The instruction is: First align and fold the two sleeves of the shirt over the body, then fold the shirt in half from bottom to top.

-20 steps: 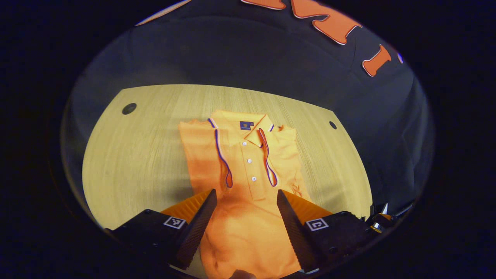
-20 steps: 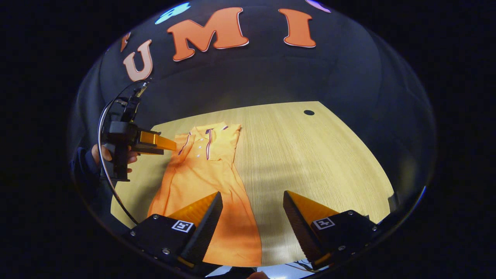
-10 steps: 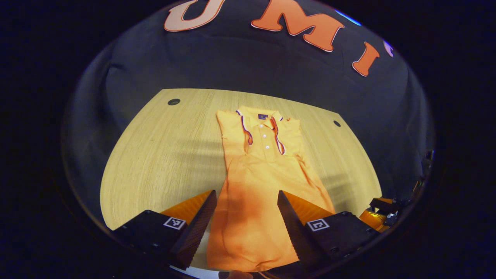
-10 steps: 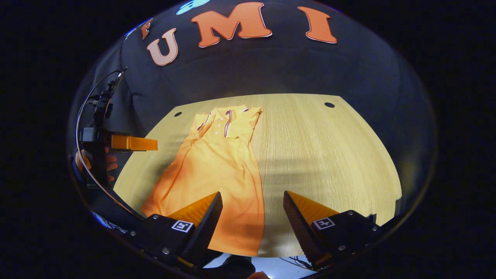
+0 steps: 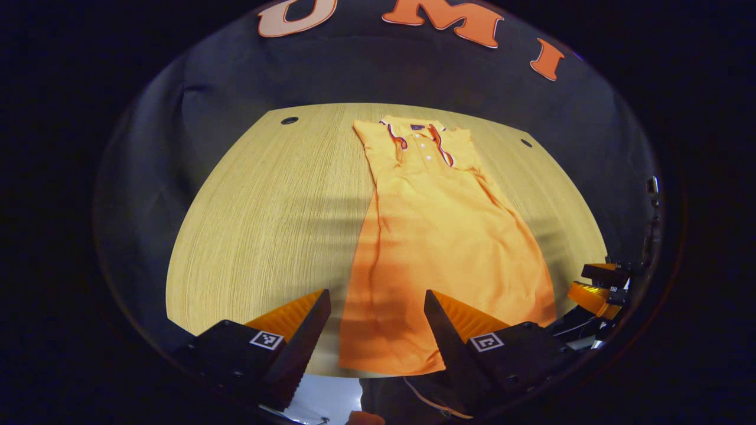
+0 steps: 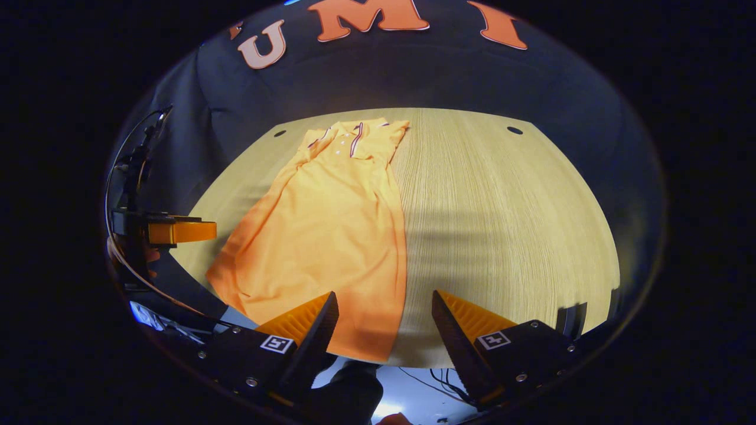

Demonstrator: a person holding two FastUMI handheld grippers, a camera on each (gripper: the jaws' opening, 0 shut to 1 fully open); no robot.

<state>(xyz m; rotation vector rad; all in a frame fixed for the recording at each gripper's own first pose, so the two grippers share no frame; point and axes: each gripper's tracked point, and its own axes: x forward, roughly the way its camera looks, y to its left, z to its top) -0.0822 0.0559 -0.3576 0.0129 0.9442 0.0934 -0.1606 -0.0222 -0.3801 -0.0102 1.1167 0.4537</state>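
An orange polo shirt (image 5: 437, 236) lies flat on the wooden table (image 5: 266, 206), collar at the far side, both sleeves folded over the body, hem near the front edge. In the right gripper view the shirt (image 6: 325, 224) lies left of centre. My left gripper (image 5: 375, 304) is open above the hem's left part, with nothing between its fingers. My right gripper (image 6: 384, 307) is open above the hem's right corner, also holding nothing. The right gripper (image 5: 596, 286) appears at the lower right of the left gripper view, and the left gripper (image 6: 171, 231) at the left of the right gripper view.
The table (image 6: 502, 224) has small dark holes near its far corners (image 5: 289, 120) (image 6: 514, 130). Its front edge runs just beneath both grippers. Black cloth walls surround the table. A cable (image 6: 127, 177) trails from the left gripper.
Both grippers have drawn back from the collar area toward the near edge of the table and the hem. They stayed open. The shirt has not moved.
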